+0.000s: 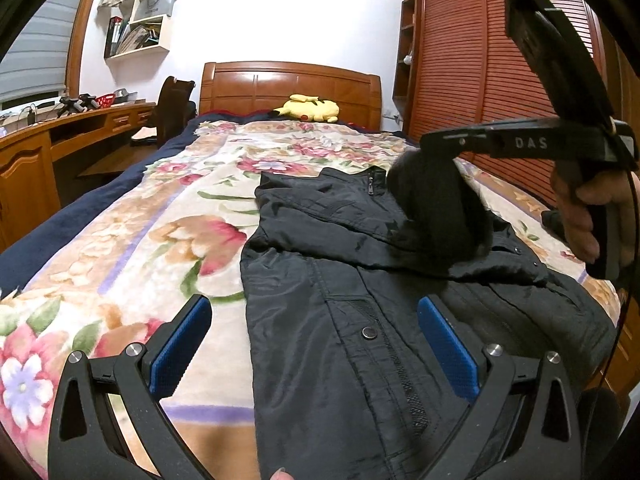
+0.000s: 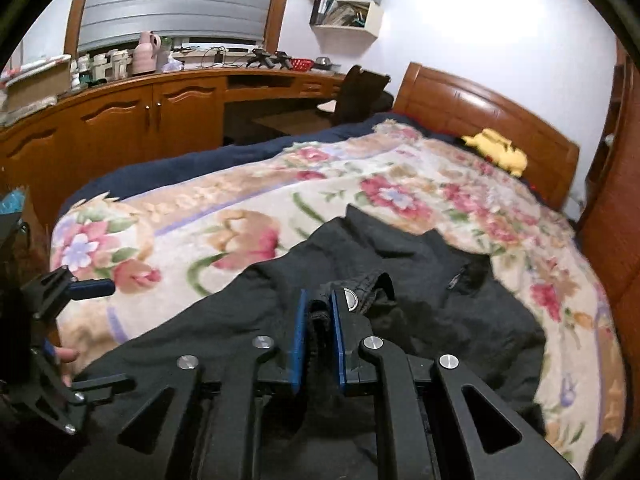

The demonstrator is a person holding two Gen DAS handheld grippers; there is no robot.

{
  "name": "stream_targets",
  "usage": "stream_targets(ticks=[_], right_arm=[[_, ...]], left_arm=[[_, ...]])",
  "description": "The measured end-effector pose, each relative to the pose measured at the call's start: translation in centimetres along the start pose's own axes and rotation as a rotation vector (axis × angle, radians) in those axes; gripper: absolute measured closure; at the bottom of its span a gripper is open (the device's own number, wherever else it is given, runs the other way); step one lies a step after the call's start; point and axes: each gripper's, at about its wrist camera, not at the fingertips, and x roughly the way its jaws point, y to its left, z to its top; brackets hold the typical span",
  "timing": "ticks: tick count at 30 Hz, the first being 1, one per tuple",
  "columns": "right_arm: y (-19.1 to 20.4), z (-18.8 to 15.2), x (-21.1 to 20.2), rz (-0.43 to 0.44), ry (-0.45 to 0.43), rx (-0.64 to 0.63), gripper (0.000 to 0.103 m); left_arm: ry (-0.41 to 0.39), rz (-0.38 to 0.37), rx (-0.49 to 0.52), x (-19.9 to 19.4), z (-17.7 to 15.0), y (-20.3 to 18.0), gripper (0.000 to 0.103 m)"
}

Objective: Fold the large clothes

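Right wrist view, one black jacket (image 2: 420,280) pinched by right hand-held gripper (image 2: 319,340), left hand-held gripper (image 1: 314,344) spread

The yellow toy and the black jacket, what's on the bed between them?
Only flowery blanket lies between the yellow toy and black jacket; the left wrist view shows it.

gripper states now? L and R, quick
Left gripper: open, jaws wide apart above the black jacket, holding nothing.
Right gripper: shut on a fold of the black jacket, lifting it off the floral blanket.
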Motion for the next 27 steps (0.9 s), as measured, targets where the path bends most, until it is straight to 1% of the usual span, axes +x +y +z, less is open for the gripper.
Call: stream_targets(ticks=[1,2,3,4,5,9,12,16,17,20,23,27], right_arm=[[-0.4,0.1,0.0,-0.011,-0.003,0.008,0.079],[-0.5,0.0,0.0,-0.027,-0.005,0.016,0.069],[-1.2,0.0,0.1,-0.037,-0.003,0.025,0.055],[-1.7,-0.1,-0.2,-0.042,-0.003,0.033,0.05],[-2.3,-0.2,-0.6,-0.051,-0.01,0.042,0.048],[-4.1,-1.4,-2.2,-0.113,-0.002,0.09,0.048],[-5.9,-3.5,-2.6,-0.183,0.031,0.128,0.048],[-8.6,-6.7,-3.1,-0.248,0.071,0.197,0.048],[-9.2,-7.4,-3.0,-0.258,0.081,0.213,0.048],[-10.4,-9.5,-2.7,-0.276,0.122,0.252,0.054],[-10.7,-11.4,-2.1,-0.278,0.156,0.277,0.055],[-11.2,-13.1,-1.1,-0.267,0.206,0.295,0.056]], left_arm=[[-0.001,-0.001,0.0,0.1,0.0,0.0,0.0],[0.0,-0.002,0.0,0.2,0.0,-0.1,0.0],[0.001,-0.002,0.002,0.2,0.0,-0.2,0.0],[0.002,-0.003,0.004,0.3,0.1,-0.3,0.0],[0.003,-0.005,0.006,0.2,0.1,-0.4,0.0],[0.002,-0.012,0.025,0.4,0.1,-1.1,0.0],[0.006,-0.016,0.025,0.6,0.1,-1.4,0.0],[0.01,-0.02,0.033,0.7,0.1,-1.8,0.0],[0.011,-0.02,0.037,0.7,0.0,-1.9,0.0],[0.014,-0.02,0.044,0.8,0.0,-2.3,0.0],[0.02,-0.016,0.049,1.0,0.0,-2.6,0.0],[0.028,-0.015,0.063,1.1,-0.1,-3.0,0.0]])
